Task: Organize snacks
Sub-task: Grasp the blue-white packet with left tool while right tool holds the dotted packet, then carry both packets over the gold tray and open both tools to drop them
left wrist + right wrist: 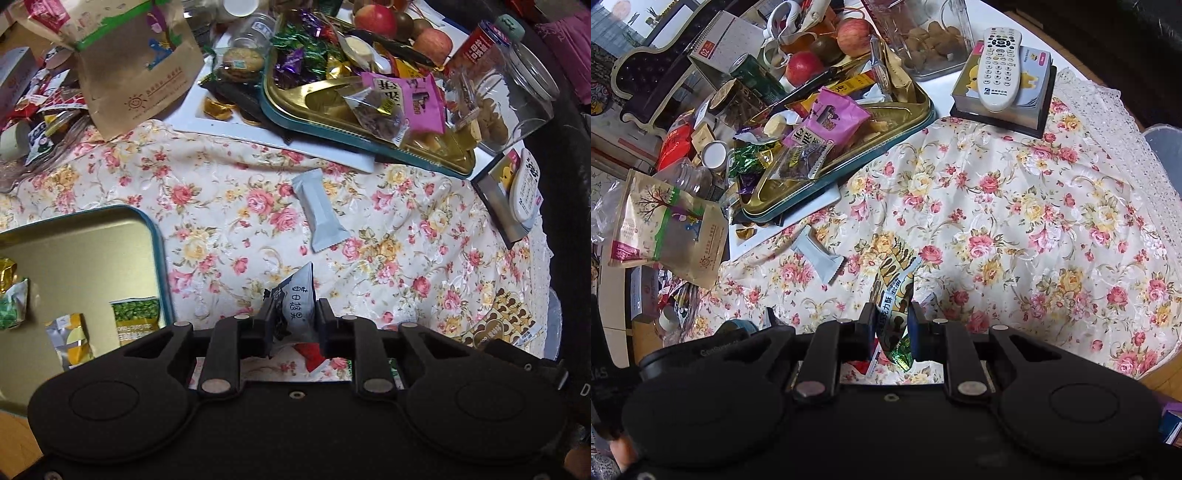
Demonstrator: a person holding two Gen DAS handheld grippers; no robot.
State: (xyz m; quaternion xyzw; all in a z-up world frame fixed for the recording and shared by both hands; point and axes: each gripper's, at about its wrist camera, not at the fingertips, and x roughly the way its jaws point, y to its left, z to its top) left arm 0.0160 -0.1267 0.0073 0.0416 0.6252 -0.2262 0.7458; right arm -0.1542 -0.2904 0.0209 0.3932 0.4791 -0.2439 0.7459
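Observation:
My left gripper [294, 317] is shut on a grey snack packet [295, 306] with dark print, held above the floral cloth. To its left lies a teal-rimmed gold tin [110, 218] holding a green pea packet [136, 321] and a few wrapped sweets. My right gripper [891, 325] is shut on a brown-and-cream patterned snack packet [895, 280]. The same packet shows at the right edge of the left wrist view [502, 321]. A plain grey-white packet [321, 210] lies loose on the cloth; it also shows in the right wrist view [820, 254].
A second gold tin [369, 147] piled with sweets and a pink packet [402, 99] sits behind, on a white board. A kraft paper bag [140, 66], apples [373, 18], a clear jar [517, 88], and a remote [1001, 66] on a box crowd the far side.

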